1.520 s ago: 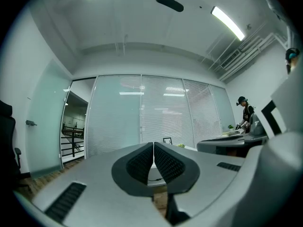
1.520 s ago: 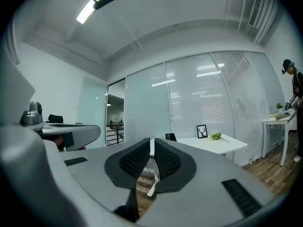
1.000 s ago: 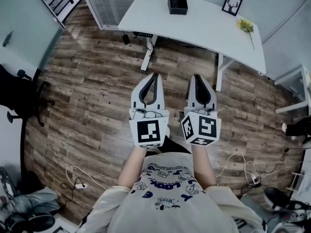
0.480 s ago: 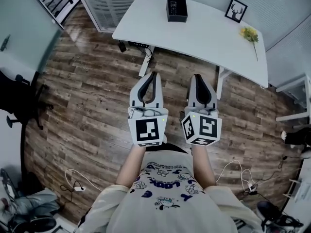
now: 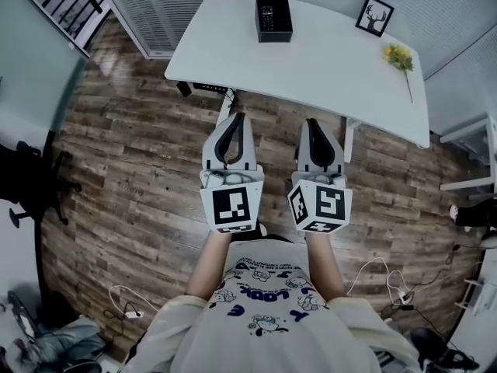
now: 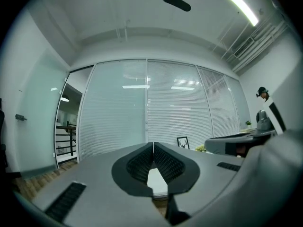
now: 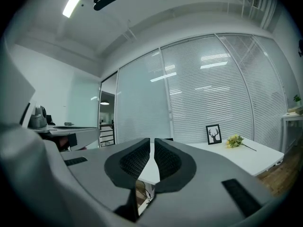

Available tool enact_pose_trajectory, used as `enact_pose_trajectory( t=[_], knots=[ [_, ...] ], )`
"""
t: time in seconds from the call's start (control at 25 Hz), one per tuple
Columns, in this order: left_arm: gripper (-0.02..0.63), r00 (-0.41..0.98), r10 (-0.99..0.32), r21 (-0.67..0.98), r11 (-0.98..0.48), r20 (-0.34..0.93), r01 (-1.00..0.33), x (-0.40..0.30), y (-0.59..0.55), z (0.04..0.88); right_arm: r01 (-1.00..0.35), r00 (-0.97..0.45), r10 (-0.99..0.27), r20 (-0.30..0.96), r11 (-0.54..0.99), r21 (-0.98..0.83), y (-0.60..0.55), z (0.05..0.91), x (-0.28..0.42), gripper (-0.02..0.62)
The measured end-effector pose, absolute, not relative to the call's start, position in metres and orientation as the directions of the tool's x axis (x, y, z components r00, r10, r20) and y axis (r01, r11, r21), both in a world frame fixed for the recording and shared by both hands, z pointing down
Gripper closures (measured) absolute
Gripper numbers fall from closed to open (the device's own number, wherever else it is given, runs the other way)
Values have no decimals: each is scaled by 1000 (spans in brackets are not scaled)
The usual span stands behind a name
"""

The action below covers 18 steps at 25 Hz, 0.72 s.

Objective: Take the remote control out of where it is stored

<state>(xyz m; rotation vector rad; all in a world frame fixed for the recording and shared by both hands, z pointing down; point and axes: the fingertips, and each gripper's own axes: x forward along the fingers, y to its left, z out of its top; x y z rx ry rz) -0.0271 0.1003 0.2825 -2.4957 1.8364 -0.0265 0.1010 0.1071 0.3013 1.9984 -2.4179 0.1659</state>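
Remote control (image 5: pixel 266 14) is lying, as far as the head view shows, inside an open black box (image 5: pixel 286 23) toward the far left of the white surface (image 5: pixel 326 64), well apart from both grippers. Left gripper (image 5: pixel 234 116) is hovering over the wooden floor (image 5: pixel 132 146), jaws pressed together on nothing. Right gripper (image 5: pixel 314 122), just beside it, is showing the same. The remote is probably light, rigid and smooth, so pinching across its narrow long sides looks wisest. The box itself may be sliding easily.
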Motion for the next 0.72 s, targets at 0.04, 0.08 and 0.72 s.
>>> enact_pose_trajectory(
  t=[0.04, 0.08, 0.72],
  knots=[
    [586, 302, -953, -39, -301, -11, -953, -26, 89, 284, -980, -186, -980, 70, 180, -80, 96, 302, 103, 546],
    [586, 306, -952, -38, -306, -7, -951, -24, 77, 285, -981, -180, -981, 70, 174, -80, 85, 303, 104, 546],
    [586, 359, -933, -33, -358, -12, -933, -24, -121, 275, -992, -107, -992, 69, 102, -81, -103, 295, 111, 546]
  ],
)
